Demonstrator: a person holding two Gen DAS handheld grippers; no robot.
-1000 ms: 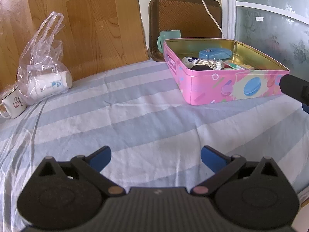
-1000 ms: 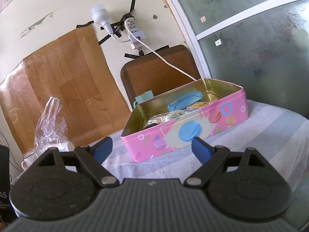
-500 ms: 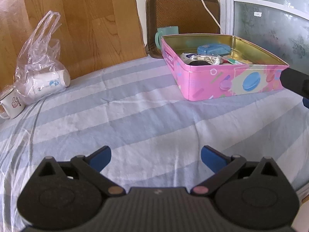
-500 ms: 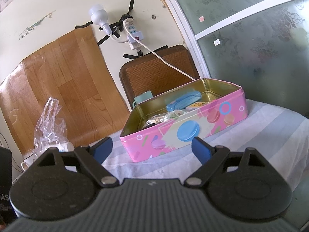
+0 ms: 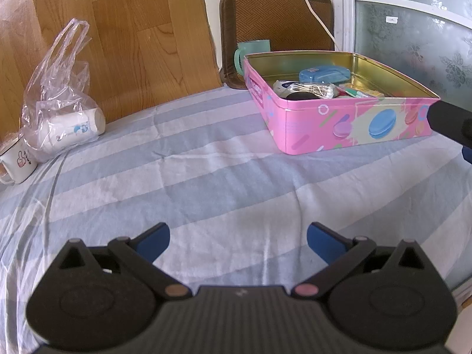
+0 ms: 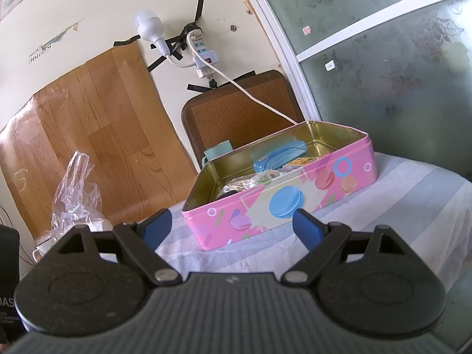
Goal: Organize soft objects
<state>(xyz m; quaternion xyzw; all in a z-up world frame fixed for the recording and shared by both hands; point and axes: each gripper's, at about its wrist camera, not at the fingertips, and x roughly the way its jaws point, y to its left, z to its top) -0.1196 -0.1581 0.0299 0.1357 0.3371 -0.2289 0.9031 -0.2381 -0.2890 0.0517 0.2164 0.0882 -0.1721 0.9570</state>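
i hold my left gripper (image 5: 238, 237) low over the striped sheet (image 5: 206, 177), jaws wide and empty. my right gripper (image 6: 231, 224), jaws also wide, faces the pink tin (image 6: 283, 197) on the far right, probably because it is where things get put away.

Tin (image 5: 339, 135) on the bedsheet (image 5: 206, 183), plastic bag (image 5: 59, 97) far left.

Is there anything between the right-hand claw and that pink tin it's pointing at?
Nothing visible: only bare striped cloth lies between the open right gripper and the pink tin.
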